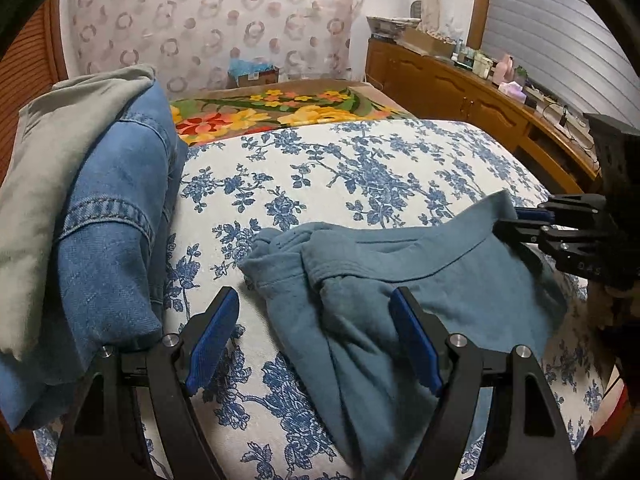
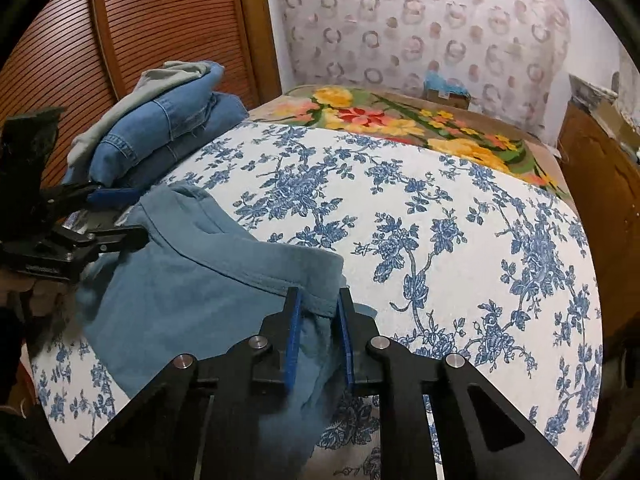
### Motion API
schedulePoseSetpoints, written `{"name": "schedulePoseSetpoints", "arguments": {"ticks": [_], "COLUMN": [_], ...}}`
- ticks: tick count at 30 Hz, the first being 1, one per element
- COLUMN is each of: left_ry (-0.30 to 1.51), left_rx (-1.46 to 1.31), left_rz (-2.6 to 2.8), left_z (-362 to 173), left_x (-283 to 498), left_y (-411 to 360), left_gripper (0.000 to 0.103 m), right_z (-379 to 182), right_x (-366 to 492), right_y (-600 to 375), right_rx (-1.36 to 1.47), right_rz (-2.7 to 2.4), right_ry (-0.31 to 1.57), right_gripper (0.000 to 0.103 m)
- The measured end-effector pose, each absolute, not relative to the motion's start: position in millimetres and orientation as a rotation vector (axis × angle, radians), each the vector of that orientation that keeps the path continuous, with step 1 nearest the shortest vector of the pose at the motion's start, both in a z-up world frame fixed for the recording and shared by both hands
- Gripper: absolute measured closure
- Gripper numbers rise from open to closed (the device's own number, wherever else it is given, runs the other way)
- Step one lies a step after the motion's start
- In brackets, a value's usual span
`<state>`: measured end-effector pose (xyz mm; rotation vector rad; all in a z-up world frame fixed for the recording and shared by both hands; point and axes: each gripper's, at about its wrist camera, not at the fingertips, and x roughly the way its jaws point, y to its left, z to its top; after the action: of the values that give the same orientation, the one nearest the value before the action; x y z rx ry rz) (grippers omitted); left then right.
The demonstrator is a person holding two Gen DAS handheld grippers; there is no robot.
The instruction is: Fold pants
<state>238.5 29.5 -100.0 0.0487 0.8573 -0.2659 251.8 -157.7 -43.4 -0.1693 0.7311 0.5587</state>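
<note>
Teal-blue cotton pants lie rumpled on the white bedspread with blue flower print, stretched between the two hand-held tools. The right gripper has its blue-padded jaws clamped on the waistband edge at the pants' right end. The left gripper stands with jaws spread wide, its right finger over the bunched cloth at the left end, its left finger over bare bedspread. Just beside it sits a stack of folded blue denim jeans topped by grey cloth.
</note>
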Motion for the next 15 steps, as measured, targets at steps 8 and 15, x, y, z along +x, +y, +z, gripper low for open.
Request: {"name": "schedulePoseSetpoints", "arguments": {"ticks": [8, 15], "left_ry": [0.847, 0.848], "left_rx": [0.034, 0.05], "left_rz": [-0.284, -0.297], "left_z": [-96, -94], "left_x": [227, 212], "left_y": [27, 22], "left_gripper": [0.024, 0.024], "right_z": [-35, -38], "right_x": [241, 216], "right_y": [-170, -180], "right_rx": [-0.121, -0.102], "right_rz": [0.538, 0.542], "right_ry": [0.735, 0.745], "right_gripper": [0.071, 0.065]}}
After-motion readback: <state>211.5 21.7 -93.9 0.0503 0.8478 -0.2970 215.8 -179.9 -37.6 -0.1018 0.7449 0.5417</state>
